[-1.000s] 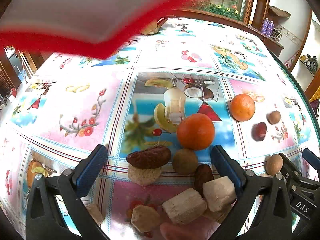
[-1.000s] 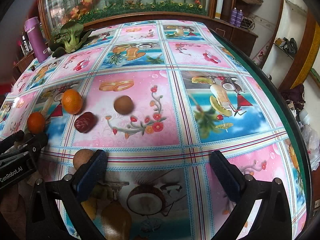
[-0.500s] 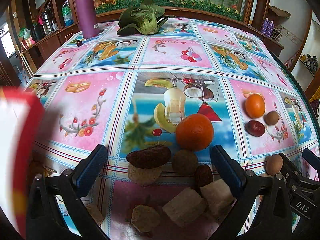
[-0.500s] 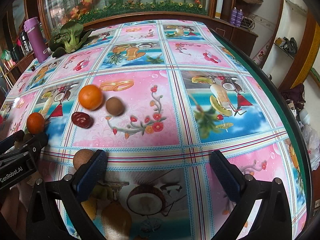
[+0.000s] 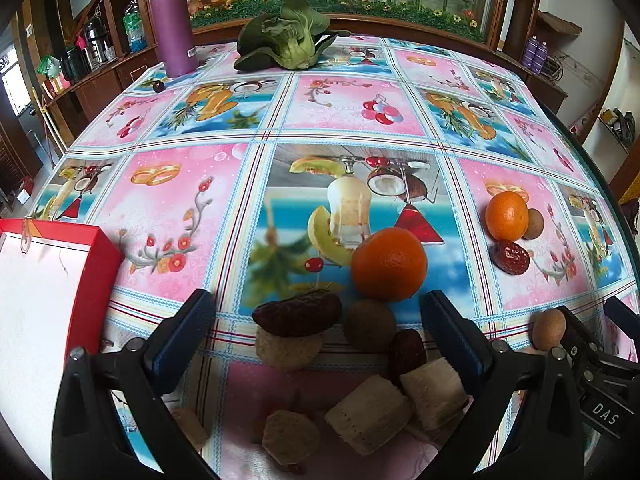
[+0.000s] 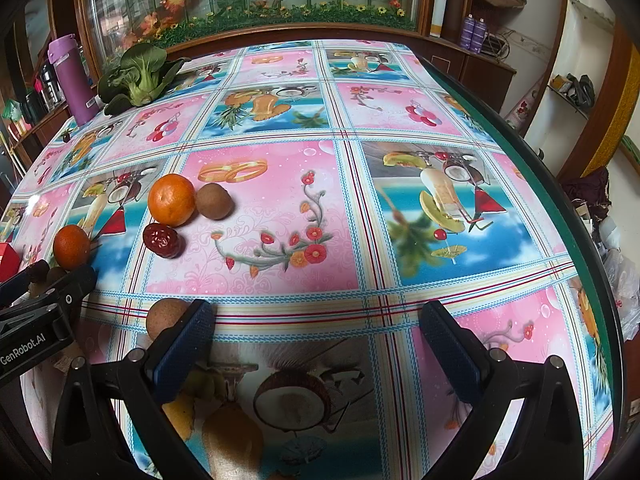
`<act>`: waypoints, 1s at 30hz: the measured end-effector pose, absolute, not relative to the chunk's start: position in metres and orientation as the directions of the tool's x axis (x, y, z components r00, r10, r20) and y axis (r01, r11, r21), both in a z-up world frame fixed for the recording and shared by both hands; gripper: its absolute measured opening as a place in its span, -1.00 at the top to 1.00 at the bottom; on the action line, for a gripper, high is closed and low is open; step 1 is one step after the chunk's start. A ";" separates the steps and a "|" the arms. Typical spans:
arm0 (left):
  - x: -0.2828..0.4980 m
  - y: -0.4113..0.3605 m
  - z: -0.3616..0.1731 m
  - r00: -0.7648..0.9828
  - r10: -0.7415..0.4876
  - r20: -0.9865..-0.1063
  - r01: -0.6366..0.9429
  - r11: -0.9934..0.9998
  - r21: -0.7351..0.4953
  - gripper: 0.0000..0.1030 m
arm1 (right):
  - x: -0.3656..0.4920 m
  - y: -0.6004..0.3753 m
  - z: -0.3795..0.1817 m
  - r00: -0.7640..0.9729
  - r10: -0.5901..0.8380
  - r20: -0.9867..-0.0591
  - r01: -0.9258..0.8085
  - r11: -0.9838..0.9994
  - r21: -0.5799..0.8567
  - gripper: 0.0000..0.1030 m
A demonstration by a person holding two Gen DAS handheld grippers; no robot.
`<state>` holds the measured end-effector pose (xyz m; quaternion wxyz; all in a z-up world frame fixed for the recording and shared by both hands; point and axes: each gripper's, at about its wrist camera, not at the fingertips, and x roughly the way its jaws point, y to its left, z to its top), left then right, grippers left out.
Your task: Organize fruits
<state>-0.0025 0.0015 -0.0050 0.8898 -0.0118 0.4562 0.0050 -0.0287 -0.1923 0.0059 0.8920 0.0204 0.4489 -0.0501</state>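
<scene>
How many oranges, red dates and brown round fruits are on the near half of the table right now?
Oranges: 2
Red dates: 3
Brown round fruits: 3
Total: 8

Loads of bare desk [image 6: 400, 240] ahead of the right claw [image 6: 316, 344], nothing blocking from 12 to 3 o'clock. Left claw [image 5: 318, 330] is boxed in: big orange [image 5: 389, 264] at 12, red box [image 5: 52, 312] at 9.
</scene>
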 end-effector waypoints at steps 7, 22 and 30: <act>-0.002 0.001 -0.004 0.584 -0.002 -0.812 -0.020 1.000 -0.016 -1.00 | -0.029 -0.192 0.006 0.592 -0.071 -0.803 0.108 0.994 -0.008 -0.99; -0.028 0.015 0.017 0.594 0.014 -0.804 -0.025 1.000 -0.002 -1.00 | -0.040 -0.189 0.010 0.581 0.012 -0.814 0.034 0.999 0.039 -0.99; -0.098 0.059 0.066 0.719 0.072 -0.691 -0.056 0.997 0.045 -1.00 | -0.099 -0.169 0.056 0.779 0.080 -0.622 -0.100 0.995 0.002 -0.99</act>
